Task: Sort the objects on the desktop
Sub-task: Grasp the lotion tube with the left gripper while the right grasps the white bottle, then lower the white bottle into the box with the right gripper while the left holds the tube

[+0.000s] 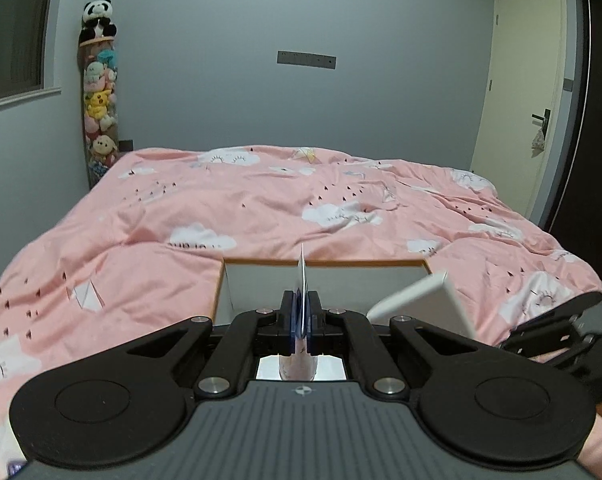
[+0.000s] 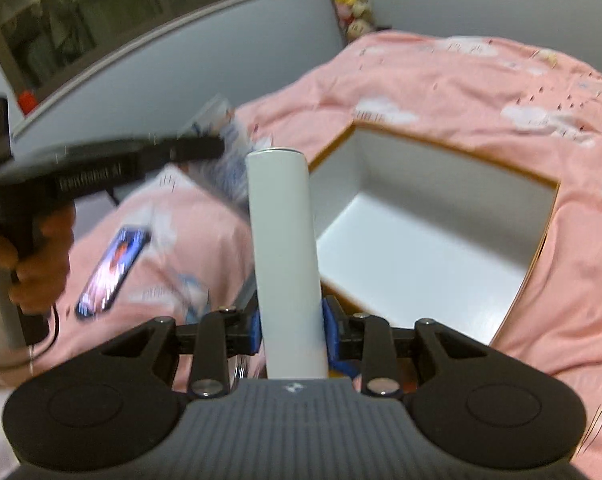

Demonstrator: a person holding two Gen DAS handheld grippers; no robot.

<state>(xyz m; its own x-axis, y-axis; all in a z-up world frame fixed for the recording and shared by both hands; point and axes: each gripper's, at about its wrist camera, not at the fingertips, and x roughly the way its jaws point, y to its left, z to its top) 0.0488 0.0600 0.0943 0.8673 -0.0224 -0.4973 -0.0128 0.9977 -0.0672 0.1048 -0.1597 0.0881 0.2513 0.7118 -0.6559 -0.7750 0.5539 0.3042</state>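
We take the box (image 2: 433, 240) as our landmark: a white, open-topped box with a thin wooden rim, sunk into the pink quilt of the bed (image 1: 261, 200), and nothing shows inside it in the part we can see. The white slab-shaped case (image 2: 285, 248), the larger of the two carried things, sits clamped between the blue pads of the right gripper (image 2: 289, 332) and stands out past them, hovering just beside the box's left wall and not yet over the opening; the left wrist view shows it tilted above the box's right near corner. The grip is low on the case, so we judge that a quick swing could lever it loose, or that its far end could knock the rim and tip it onto the quilt. Next in size, a phone (image 2: 113, 268) lies screen-up on the quilt, well to the left of the box and below the carrying hands; anything that slips could land on it. Smallest is the thin printed packet (image 1: 302, 280), pinched edge-on by the left gripper (image 1: 301, 320), whose jaws are pressed together on it, held over the near edge of the box. It is thin and probably floppy, so we expect it could slide out or flutter wide of the box on release. The two grippers also ride close together, and we think they could clash if both head for the opening at once.
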